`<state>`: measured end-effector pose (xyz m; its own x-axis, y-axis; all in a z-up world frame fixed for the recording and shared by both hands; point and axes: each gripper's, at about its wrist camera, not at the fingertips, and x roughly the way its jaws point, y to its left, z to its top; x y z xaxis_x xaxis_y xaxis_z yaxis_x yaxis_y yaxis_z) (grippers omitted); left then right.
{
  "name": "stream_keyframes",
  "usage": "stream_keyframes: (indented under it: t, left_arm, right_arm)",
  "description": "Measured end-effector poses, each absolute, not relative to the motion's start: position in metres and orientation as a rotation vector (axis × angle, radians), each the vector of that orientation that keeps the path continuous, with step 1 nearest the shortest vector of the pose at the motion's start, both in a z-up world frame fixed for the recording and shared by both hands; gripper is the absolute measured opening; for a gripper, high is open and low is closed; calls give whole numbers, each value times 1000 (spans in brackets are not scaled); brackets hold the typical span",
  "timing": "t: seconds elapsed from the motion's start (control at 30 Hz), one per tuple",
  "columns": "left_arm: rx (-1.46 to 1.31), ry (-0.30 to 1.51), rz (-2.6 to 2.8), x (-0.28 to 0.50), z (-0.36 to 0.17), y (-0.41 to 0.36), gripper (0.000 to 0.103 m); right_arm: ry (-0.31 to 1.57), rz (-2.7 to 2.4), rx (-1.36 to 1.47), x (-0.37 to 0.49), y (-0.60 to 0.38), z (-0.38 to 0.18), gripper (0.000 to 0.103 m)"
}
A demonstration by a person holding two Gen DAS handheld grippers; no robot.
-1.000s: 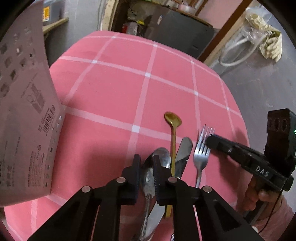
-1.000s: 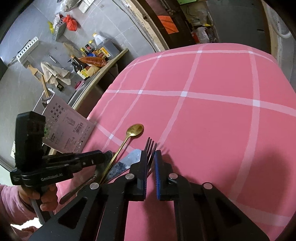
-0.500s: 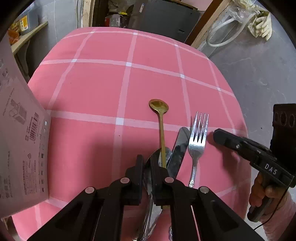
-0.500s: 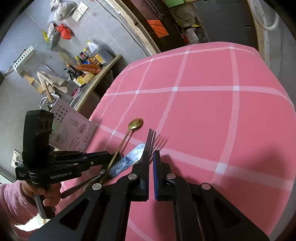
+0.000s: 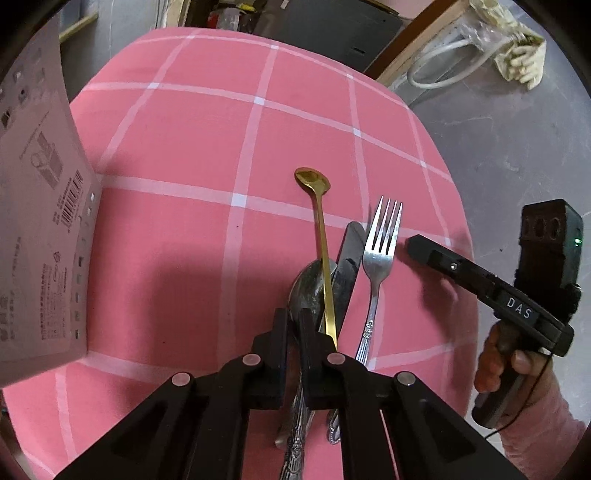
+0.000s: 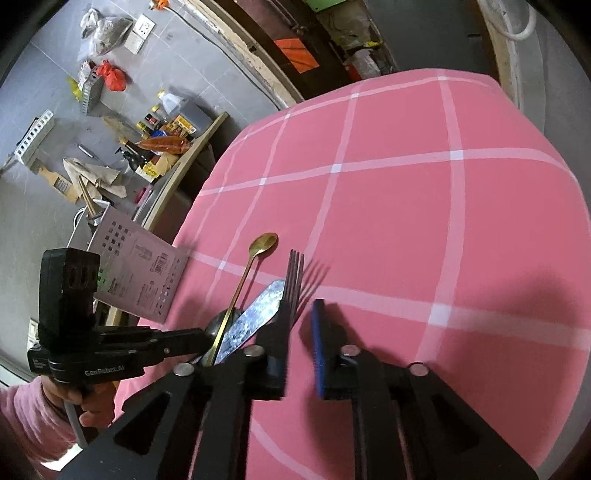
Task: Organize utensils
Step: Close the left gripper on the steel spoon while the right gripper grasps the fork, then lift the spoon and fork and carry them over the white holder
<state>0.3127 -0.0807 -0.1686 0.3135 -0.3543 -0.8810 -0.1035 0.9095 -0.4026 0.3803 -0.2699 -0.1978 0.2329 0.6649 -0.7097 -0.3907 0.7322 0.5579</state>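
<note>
Utensils lie side by side on the pink checked tablecloth (image 5: 177,155): a silver spoon (image 5: 308,286), a thin gold spoon (image 5: 321,236) lying across it, a table knife (image 5: 347,262) and a silver fork (image 5: 380,251). My left gripper (image 5: 293,325) is shut on the silver spoon's neck. My right gripper (image 6: 301,325) is open, its left finger beside the fork (image 6: 291,284), which rests on the cloth. The right gripper also shows in the left wrist view (image 5: 417,245), just right of the fork's tines.
A white printed cardboard box (image 5: 37,221) stands at the table's left edge, also in the right wrist view (image 6: 136,273). Past the table are grey floor, a cluttered shelf (image 6: 166,140), hoses and a dark cabinet (image 5: 332,29).
My right gripper has opened and let go of the fork, which now lies beside the knife. My left gripper stays shut on the silver spoon.
</note>
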Motion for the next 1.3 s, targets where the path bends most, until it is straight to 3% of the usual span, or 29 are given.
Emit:
stream_keyframes:
  t: [0.3,0.37,0.4,0.5,1.0,1.3]
  left_arm:
    - [-452,1296,-213,319,-173,-85,6]
    - [-430,1303,-220,319,-172,-87,6]
    - [-424,1305,-220,320,-172,-87,7]
    - [-393,1308,-217,318,-168,-90,5]
    - [-331,1178,-127,262,-137,-86,2]
    - [-352,1256,-103,219,-136,-75,1]
  right_arm:
    - [1149,783,225,399,-247,-201,19]
    - [1153,790,213,400,-243,-202,15]
    - [1154,790,205,399,-241,-201,7]
    - [1139,782,207,392,-243,-196,5]
    - [934,620,176,318,-280,-121,2]
    - [903,534,206,282,-300,-100,2]
